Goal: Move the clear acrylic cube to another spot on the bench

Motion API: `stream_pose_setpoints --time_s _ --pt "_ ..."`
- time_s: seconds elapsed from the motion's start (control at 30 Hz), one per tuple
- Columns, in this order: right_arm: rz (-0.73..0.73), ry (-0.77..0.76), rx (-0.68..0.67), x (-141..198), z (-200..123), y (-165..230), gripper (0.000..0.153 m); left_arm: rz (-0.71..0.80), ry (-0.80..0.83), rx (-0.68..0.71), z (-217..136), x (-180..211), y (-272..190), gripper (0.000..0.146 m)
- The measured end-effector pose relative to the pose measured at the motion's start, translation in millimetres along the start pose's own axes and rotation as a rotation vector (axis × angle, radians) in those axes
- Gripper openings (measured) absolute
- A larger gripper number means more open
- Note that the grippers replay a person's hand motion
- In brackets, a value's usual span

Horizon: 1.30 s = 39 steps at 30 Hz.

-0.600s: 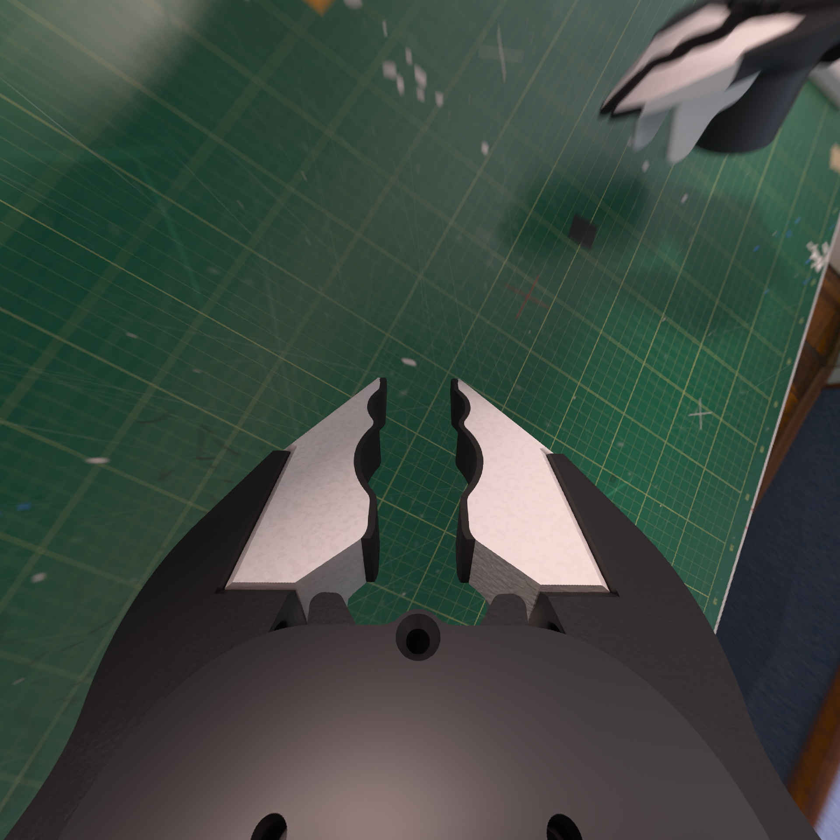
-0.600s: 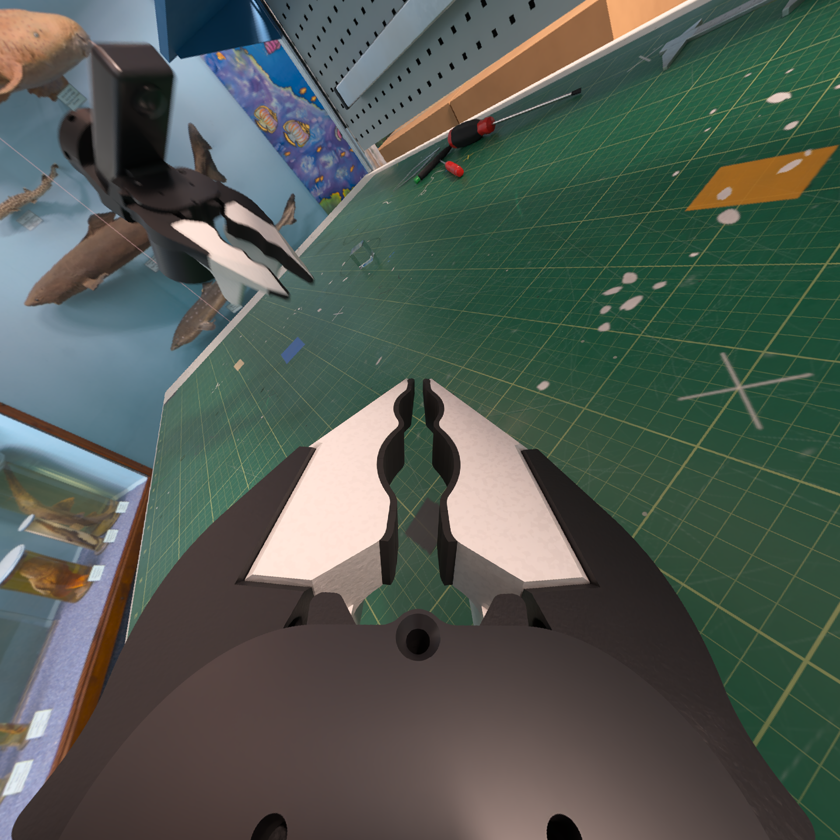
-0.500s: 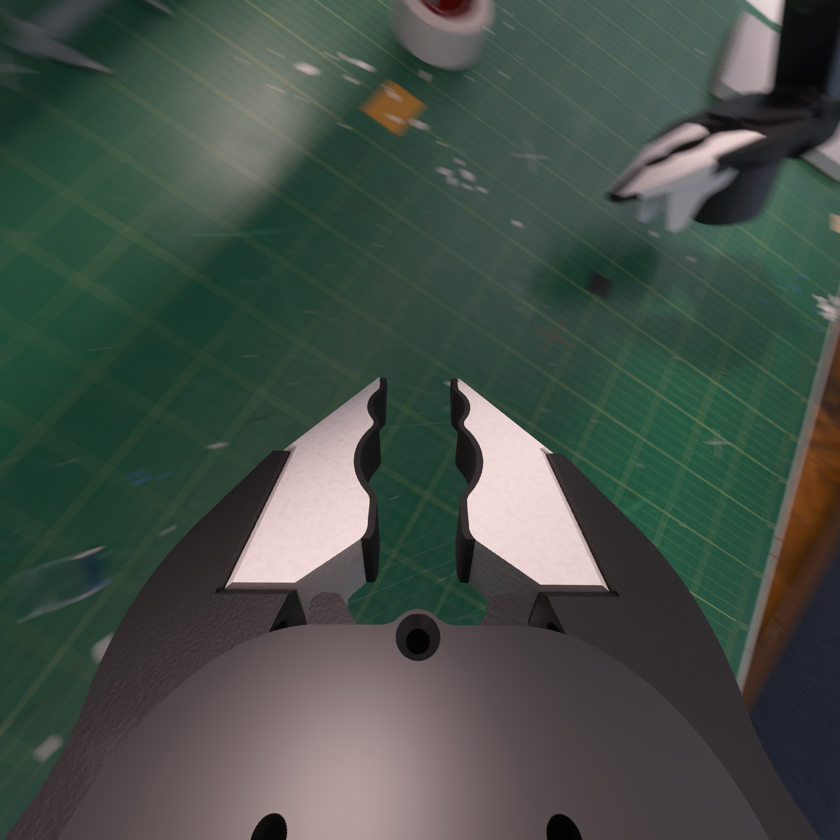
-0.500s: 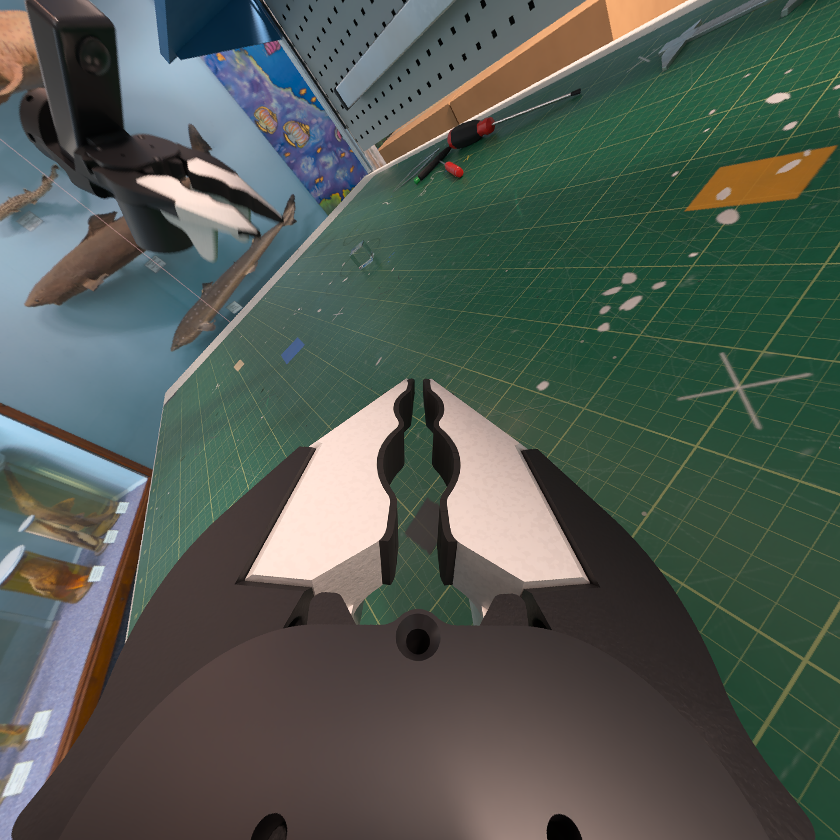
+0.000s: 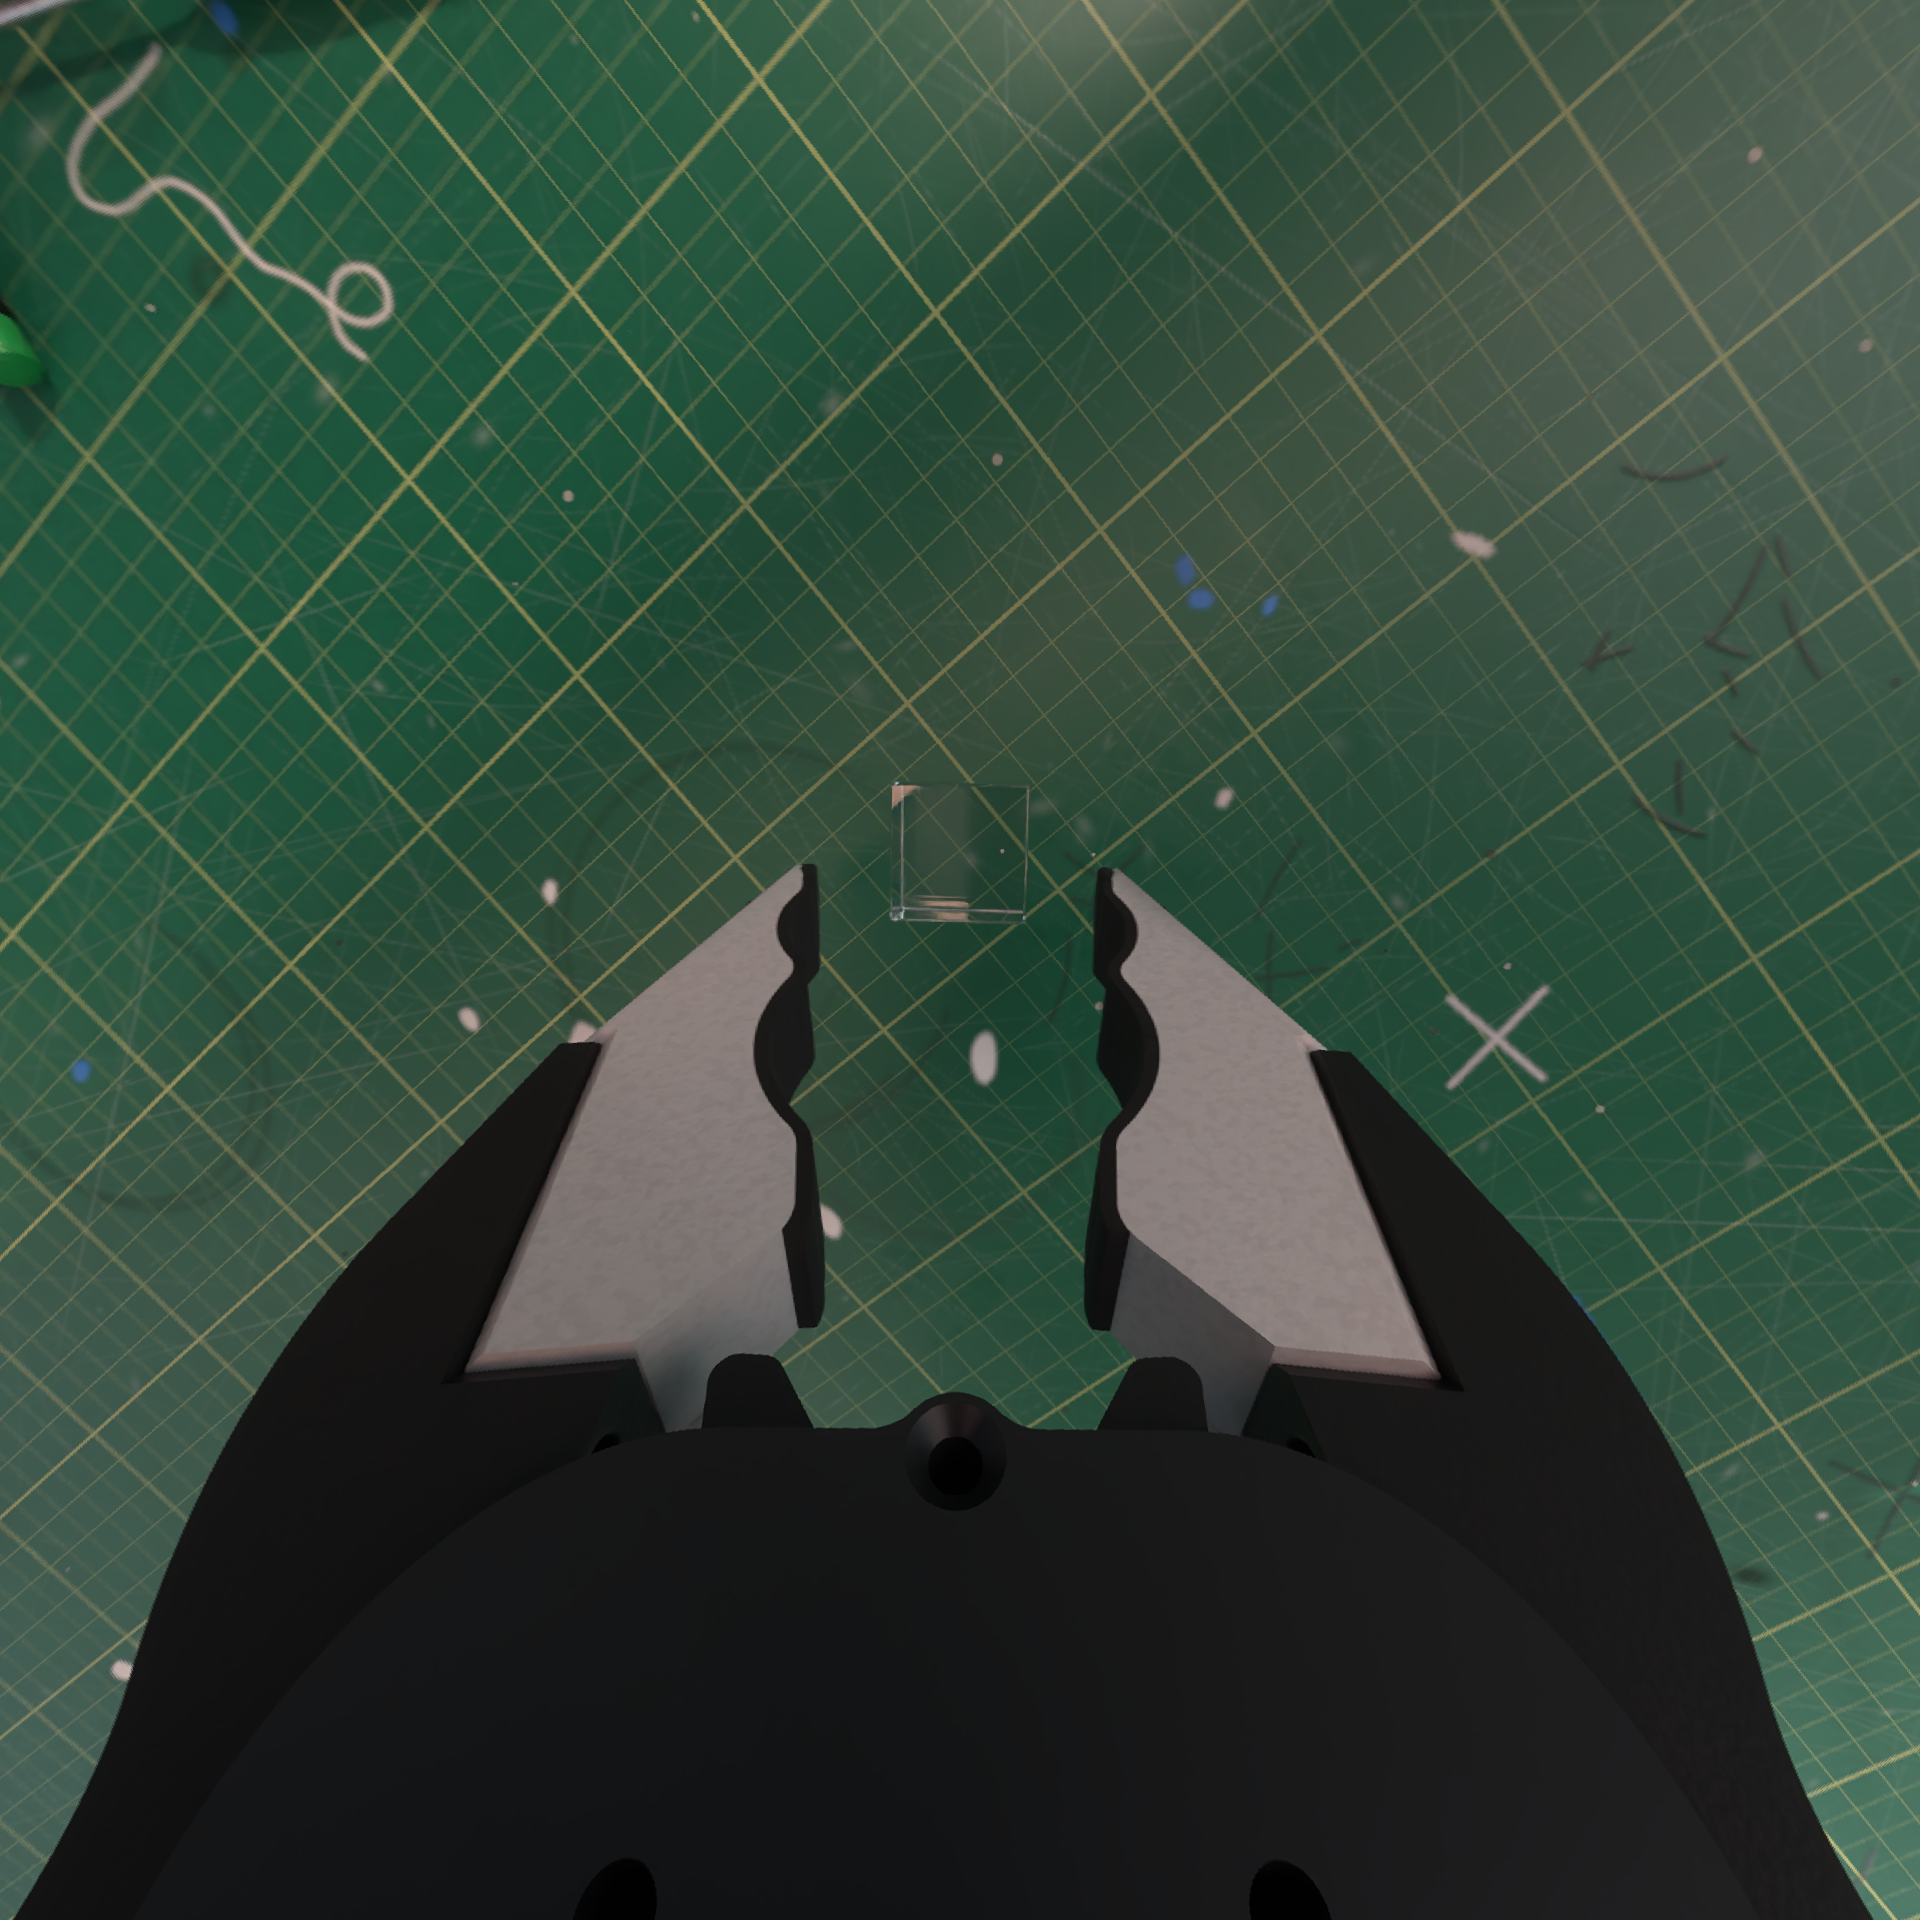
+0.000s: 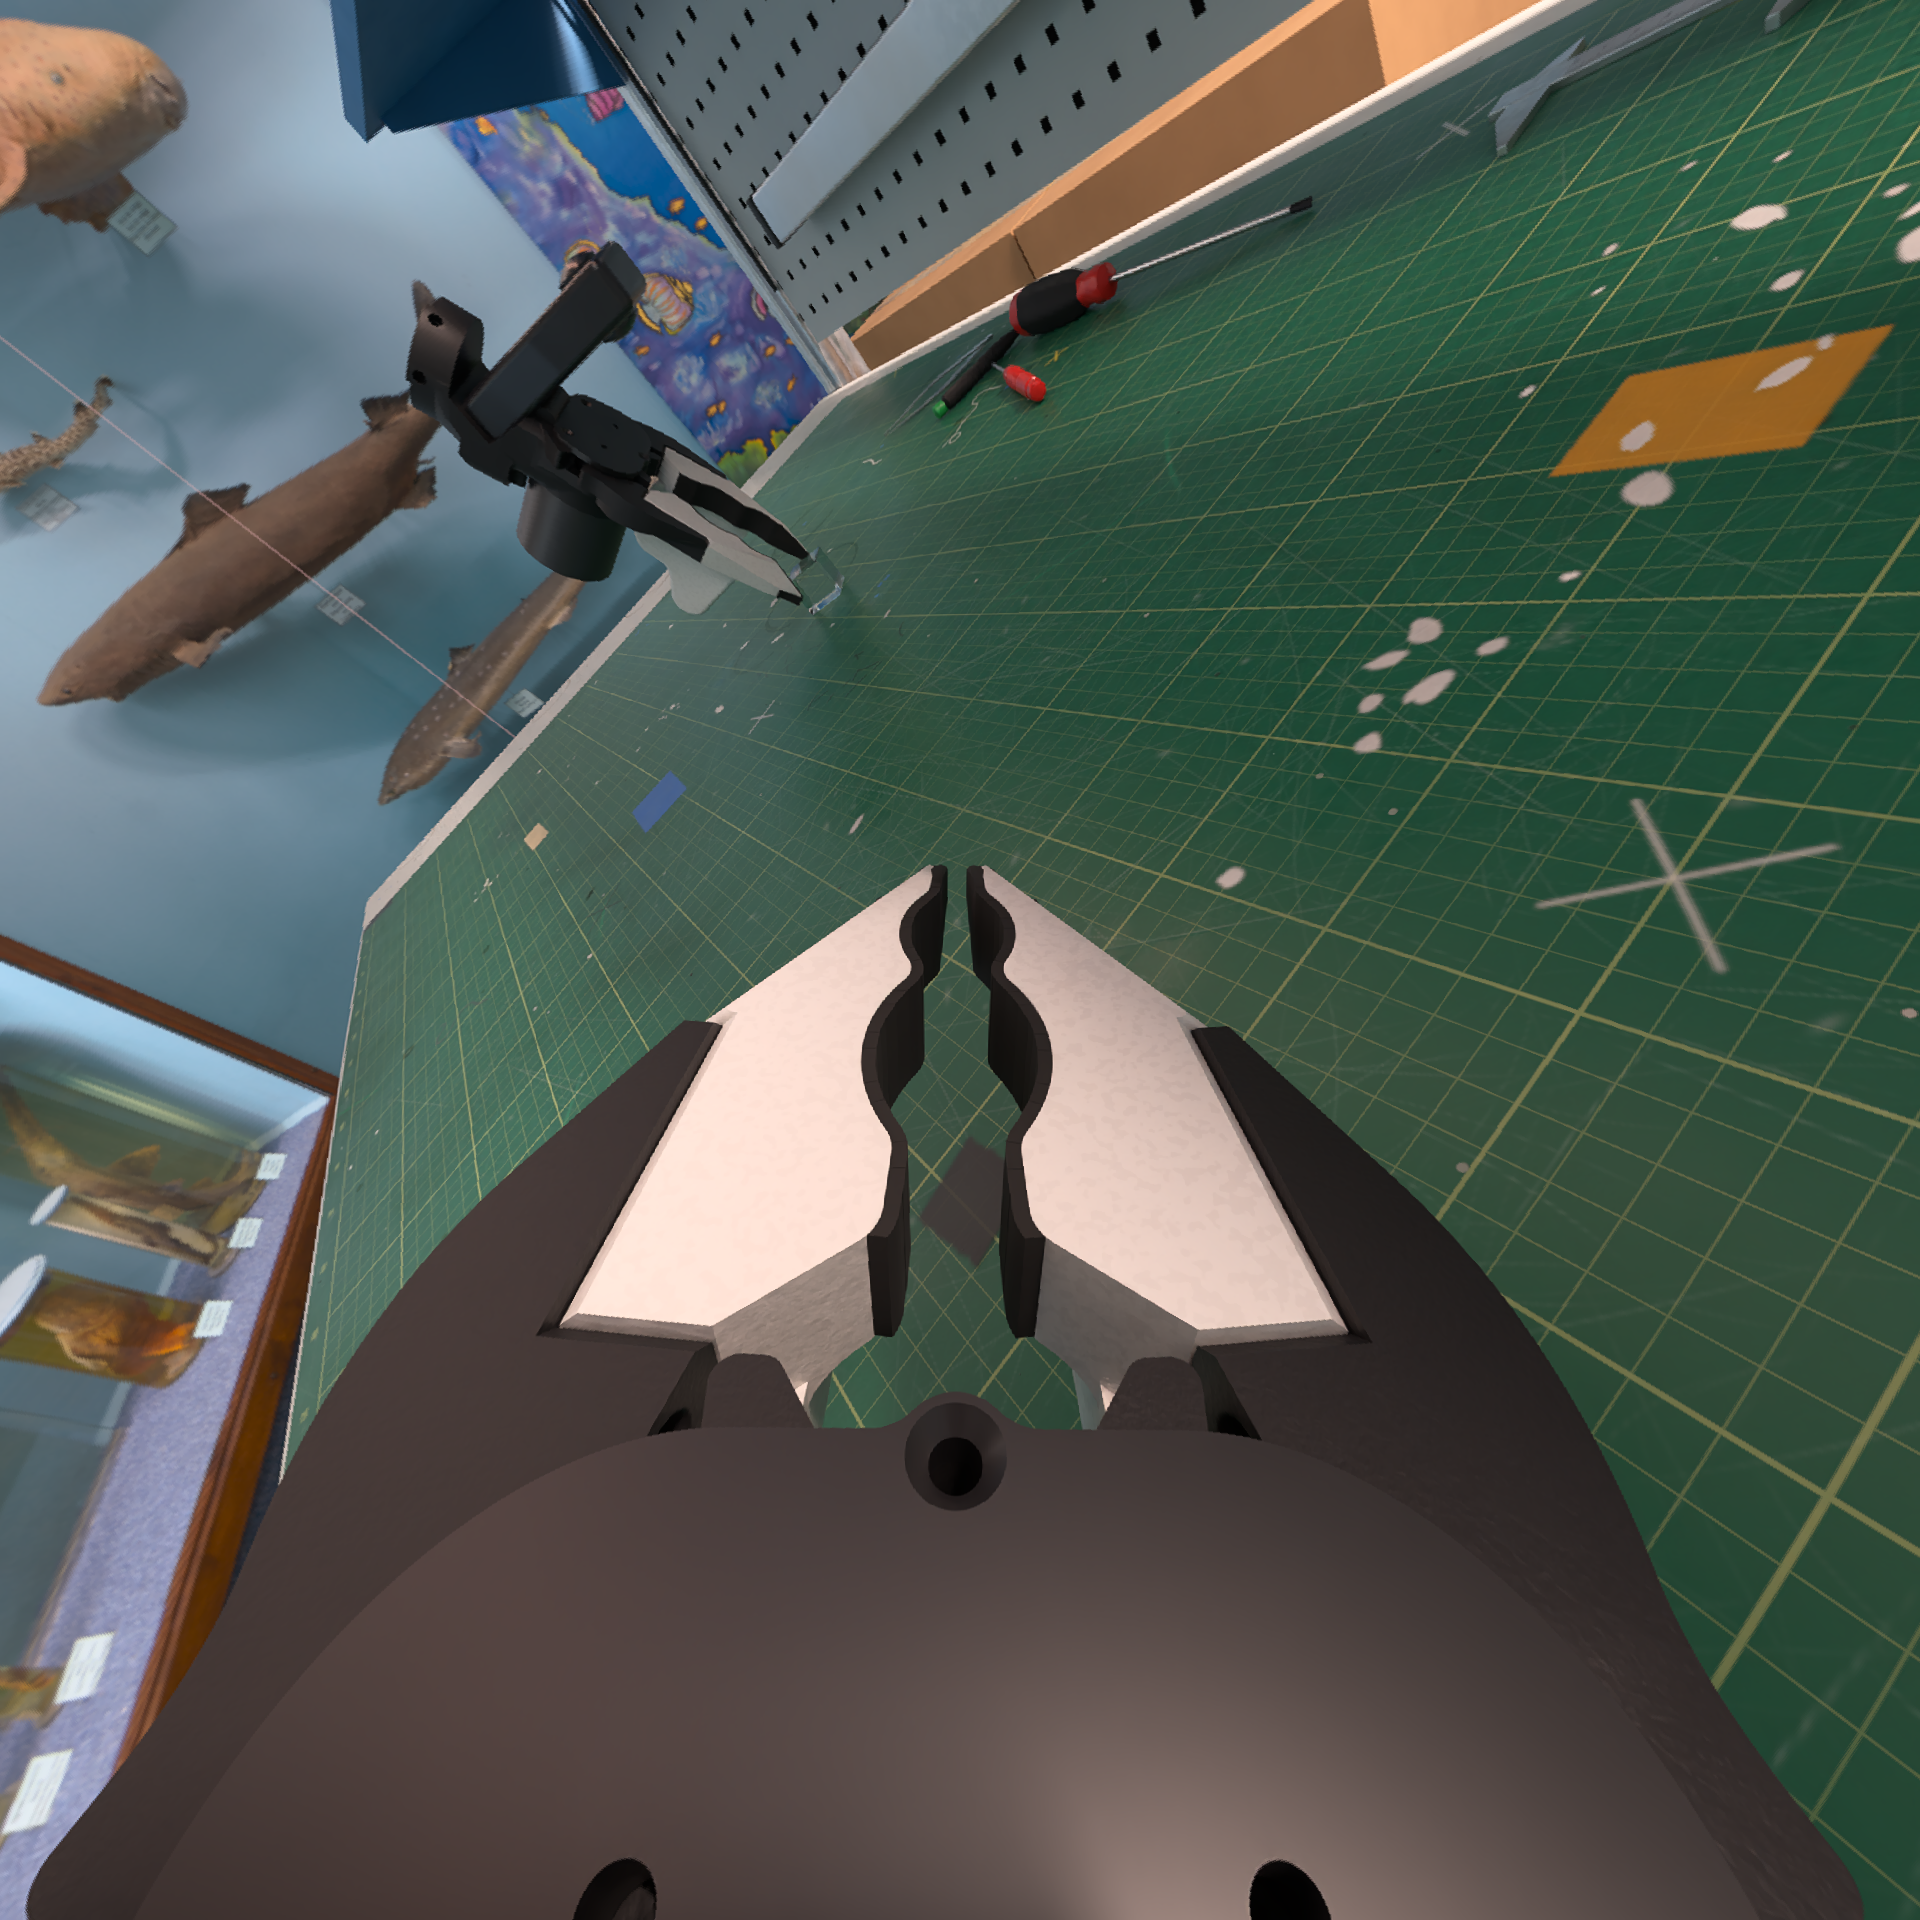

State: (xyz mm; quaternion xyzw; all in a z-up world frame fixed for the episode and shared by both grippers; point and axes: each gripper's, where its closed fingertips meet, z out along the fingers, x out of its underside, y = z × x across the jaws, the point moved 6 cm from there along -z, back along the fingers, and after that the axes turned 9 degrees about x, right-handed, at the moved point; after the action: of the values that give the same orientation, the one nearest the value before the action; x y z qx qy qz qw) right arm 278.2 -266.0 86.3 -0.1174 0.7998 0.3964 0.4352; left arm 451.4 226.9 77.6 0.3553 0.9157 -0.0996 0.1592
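The clear acrylic cube (image 5: pixel 961 854) sits on the green cutting mat (image 5: pixel 1351 312), just beyond my left gripper's (image 5: pixel 956 878) tips and centred on the gap. The left gripper is open, its fingers wider apart than the cube, and empty. In the right wrist view the cube (image 6: pixel 823 582) shows faintly near the mat's far left edge, with the left gripper (image 6: pixel 795 571) low over it. My right gripper (image 6: pixel 956 878) is shut with a thin slit between its tips, empty, hovering over the mat.
A white thread (image 5: pixel 218 239) and a green tool tip (image 5: pixel 16 353) lie at the upper left. Screwdrivers (image 6: pixel 1060 296), an orange patch (image 6: pixel 1720 400), a blue scrap (image 6: pixel 658 801) and a grey patch (image 6: pixel 961 1195) lie on the mat. The bench edge (image 6: pixel 582 686) runs along the left.
My left gripper has swung across the bench, come down over the cube and opened wider. The right gripper has not moved.
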Motion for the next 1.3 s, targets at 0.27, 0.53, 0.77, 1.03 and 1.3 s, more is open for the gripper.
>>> stream_pose_setpoints --time_s 0.27,0.53,0.77,1.03,1.3 --pt "0.005 0.002 0.001 0.1 0.2 -0.7 0.003 0.03 -0.007 -0.027 4.9 -1.0 2.4 0.027" --pt "0.006 -0.001 -0.001 0.0 -0.1 -0.7 0.003 -0.115 -0.219 0.341 -22.1 -3.5 -13.5 0.027" --pt "0.004 0.001 0.001 0.1 0.2 -0.5 0.003 -0.301 -0.804 0.952 -80.2 -11.0 -23.9 0.027" --pt "0.002 -0.009 -0.003 -0.5 -0.9 0.0 0.003 -0.339 -1.128 1.243 -116.3 -3.1 -17.0 0.027" --pt "-0.001 -0.012 -0.004 -0.6 -1.2 0.4 0.003 -0.313 -1.158 1.273 -125.6 1.2 -17.3 0.027"
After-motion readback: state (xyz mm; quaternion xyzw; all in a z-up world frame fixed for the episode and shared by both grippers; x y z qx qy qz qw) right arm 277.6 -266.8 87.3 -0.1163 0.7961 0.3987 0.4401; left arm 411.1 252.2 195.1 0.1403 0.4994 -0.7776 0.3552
